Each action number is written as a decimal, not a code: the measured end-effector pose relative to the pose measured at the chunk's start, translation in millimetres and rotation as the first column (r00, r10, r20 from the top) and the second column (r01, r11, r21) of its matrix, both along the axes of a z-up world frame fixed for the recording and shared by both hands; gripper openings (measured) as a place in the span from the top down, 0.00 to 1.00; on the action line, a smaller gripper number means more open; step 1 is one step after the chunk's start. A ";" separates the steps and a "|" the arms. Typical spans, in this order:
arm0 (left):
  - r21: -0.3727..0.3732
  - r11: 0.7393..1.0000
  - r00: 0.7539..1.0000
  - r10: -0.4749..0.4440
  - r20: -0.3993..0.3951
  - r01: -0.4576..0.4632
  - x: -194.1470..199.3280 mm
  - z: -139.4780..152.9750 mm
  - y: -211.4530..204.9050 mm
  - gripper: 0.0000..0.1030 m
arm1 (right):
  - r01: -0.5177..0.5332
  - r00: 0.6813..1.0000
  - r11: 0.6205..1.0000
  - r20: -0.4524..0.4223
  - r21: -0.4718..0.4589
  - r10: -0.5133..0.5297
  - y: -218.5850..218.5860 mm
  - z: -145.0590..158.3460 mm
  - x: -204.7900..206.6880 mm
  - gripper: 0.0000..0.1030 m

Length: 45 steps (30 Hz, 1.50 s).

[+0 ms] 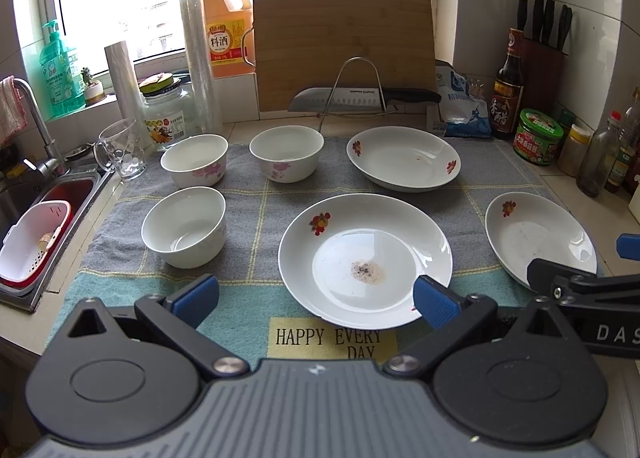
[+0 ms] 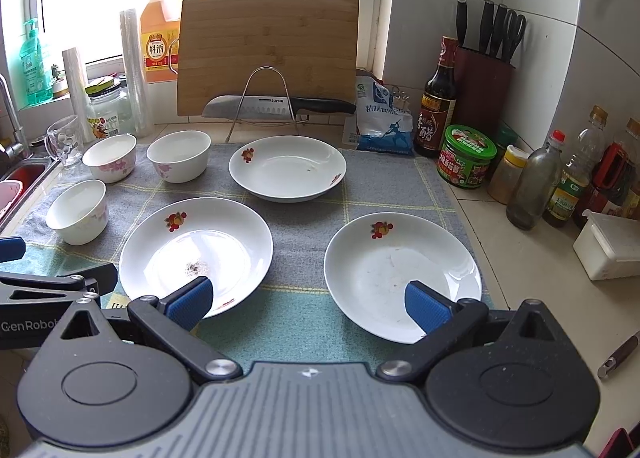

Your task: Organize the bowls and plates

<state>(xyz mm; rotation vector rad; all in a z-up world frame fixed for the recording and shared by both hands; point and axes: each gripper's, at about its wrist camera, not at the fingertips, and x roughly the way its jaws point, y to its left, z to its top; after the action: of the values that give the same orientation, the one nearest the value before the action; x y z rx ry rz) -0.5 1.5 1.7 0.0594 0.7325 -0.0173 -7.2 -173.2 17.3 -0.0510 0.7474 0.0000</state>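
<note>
Both your grippers, left gripper [image 1: 316,296] and right gripper [image 2: 308,298], hover wide apart, empty. Nothing stacked yet: three plates [image 2: 196,254] and three bowls [image 1: 184,232] lie separately on the counter mat [image 1: 248,201] (two plates soiled). All sorting remains.

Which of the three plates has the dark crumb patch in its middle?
The near-left plate, by the mat's lettering. The far plate and right plate show only faint specks.

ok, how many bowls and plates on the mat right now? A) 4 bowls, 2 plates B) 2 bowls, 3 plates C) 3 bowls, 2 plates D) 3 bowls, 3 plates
D: three bowls on the left of the mat, three plates, none stacked.
</note>
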 end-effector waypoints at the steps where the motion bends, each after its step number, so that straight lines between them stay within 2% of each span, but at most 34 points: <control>1: 0.000 1.000 1.000 0.000 -0.001 0.000 0.1 0.1 0.0 0.01 | 0.000 1.000 1.000 0.000 -0.001 0.000 -0.1 0.3 0.0 0.00; 45: -0.002 1.000 1.000 -0.009 -0.004 0.009 2.9 3.4 -6.1 0.01 | -0.001 1.000 1.000 0.011 -0.003 0.001 -4.0 3.0 0.4 0.00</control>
<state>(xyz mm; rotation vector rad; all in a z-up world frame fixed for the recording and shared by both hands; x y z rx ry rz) 2.4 -4.6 5.1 0.0613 0.7365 -0.0268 -6.8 -177.2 20.3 -0.0544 0.7362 0.0000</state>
